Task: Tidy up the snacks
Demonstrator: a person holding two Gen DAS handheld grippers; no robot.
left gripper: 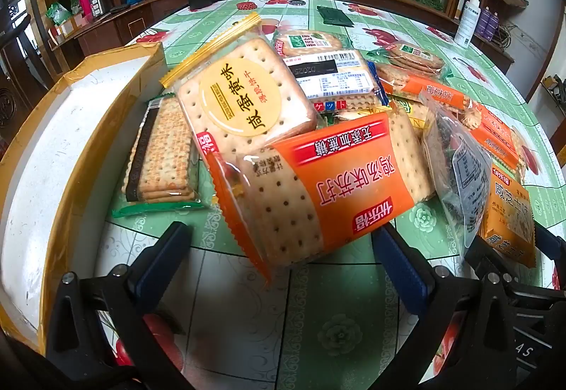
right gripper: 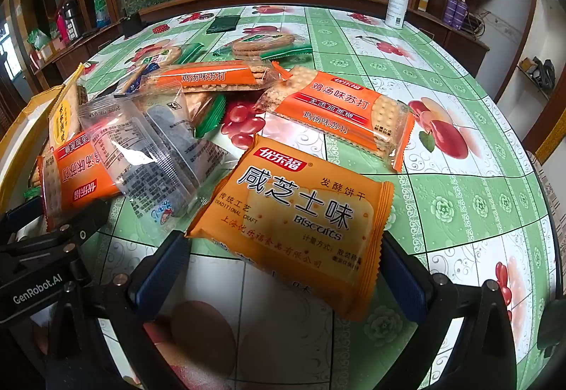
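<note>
My right gripper (right gripper: pixel 283 269) gapes wide around the yellow pack (right gripper: pixel 297 220), near the table's (right gripper: pixel 460 206) front edge. Light, crinkly, slippery, brittle inside: I'd pinch its side edges gently.

Orange, yellow and green wrappers on a green floral table.

The table (right gripper: pixel 460 199) wears green and white squares with red fruit prints; at lower centre lies a yellow-orange biscuit pack (right gripper: pixel 300 223) with black lettering, above it an orange-banded cracker pack (right gripper: pixel 339 110), and at centre left a clear printed packet (right gripper: pixel 141 156). The fingers (right gripper: pixel 162 269) are blue-padded black.
</note>
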